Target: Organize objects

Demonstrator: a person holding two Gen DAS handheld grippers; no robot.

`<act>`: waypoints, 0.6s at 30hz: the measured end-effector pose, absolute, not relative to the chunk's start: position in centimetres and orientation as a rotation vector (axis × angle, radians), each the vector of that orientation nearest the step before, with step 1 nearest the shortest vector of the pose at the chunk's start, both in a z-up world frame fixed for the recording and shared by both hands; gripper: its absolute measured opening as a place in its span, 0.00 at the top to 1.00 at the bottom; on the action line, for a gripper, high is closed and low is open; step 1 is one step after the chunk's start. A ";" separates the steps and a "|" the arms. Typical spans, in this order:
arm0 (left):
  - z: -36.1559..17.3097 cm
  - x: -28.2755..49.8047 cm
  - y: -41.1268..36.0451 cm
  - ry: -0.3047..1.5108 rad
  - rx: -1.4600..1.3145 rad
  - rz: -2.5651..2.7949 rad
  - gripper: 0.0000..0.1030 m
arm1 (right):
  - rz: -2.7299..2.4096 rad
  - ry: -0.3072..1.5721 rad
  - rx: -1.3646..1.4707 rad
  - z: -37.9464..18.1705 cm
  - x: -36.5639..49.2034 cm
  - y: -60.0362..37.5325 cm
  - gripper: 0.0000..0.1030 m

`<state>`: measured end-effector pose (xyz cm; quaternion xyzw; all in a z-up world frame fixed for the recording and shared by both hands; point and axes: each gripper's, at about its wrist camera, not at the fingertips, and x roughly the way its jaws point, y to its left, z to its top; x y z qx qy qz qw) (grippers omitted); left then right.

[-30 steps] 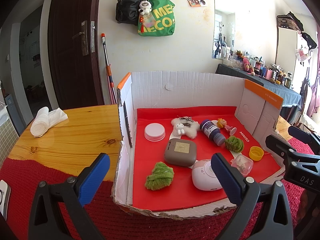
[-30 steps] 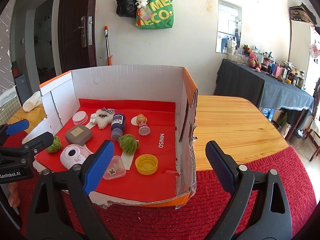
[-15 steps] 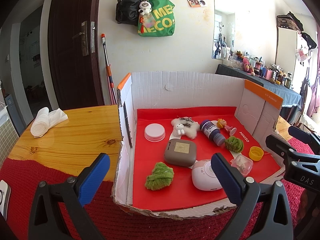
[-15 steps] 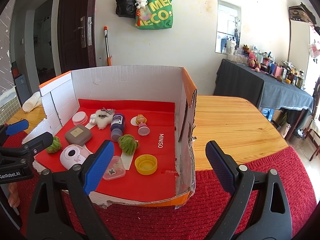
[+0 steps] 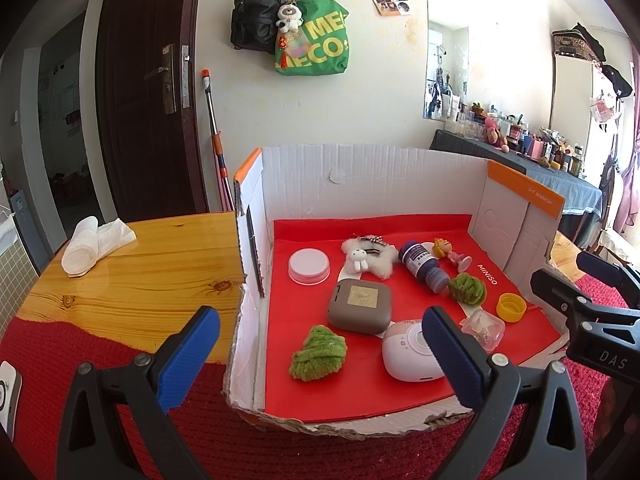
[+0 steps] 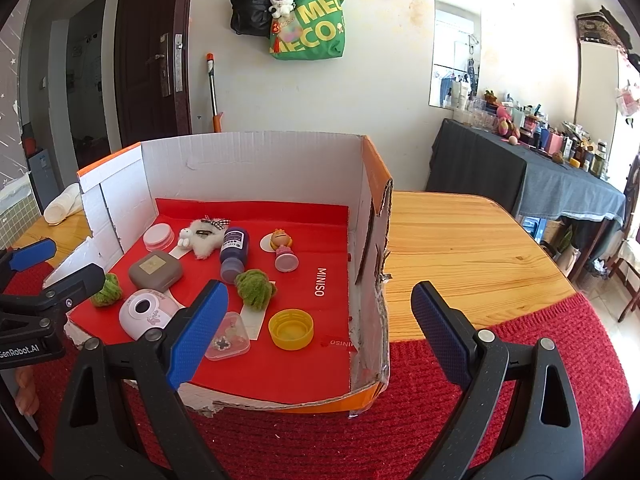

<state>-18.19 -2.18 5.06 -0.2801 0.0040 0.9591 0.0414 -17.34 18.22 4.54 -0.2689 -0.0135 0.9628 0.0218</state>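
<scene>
left gripper (image 5: 320, 356): jaws wide apart, empty
right gripper (image 6: 316, 320): same
next: probably yellow cap (image 6: 291, 329); descend vertically, clear of clear case (image 6: 228, 338), box wall (image 6: 370, 240)

A rolled white towel (image 5: 93, 242) lies near the far left edge of the wooden bench (image 5: 152, 276), whose near part is covered by a red knitted cloth (image 6: 500, 364). On the wall behind hang a green tote bag (image 5: 316, 46) with a small plush bear (image 5: 290, 18) on it and a black backpack (image 5: 256, 18) just beside. A mop handle (image 5: 214, 136) leans against the wall next to the dark door (image 5: 152, 92). To the right, a side table draped in dark cloth (image 6: 532, 176) carries many bottles and jars, below a wall mirror (image 6: 456, 52).
</scene>
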 end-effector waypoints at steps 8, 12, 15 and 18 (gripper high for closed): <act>5.4 -17.8 -2.3 -0.014 -0.824 2.946 0.00 | 2.990 -0.032 -0.786 4.9 -16.8 18.2 0.09; 6.0 -16.6 -2.2 0.007 -0.783 2.947 0.00 | 3.017 0.030 -0.796 5.4 -16.3 18.5 0.09; 6.3 -16.1 -1.8 0.038 -0.790 2.949 0.00 | 3.021 0.019 -0.782 6.0 -15.6 18.4 0.09; 6.6 -15.5 -1.8 0.038 -0.787 2.956 0.00 | 3.007 -0.024 -0.760 6.6 -14.7 18.3 0.09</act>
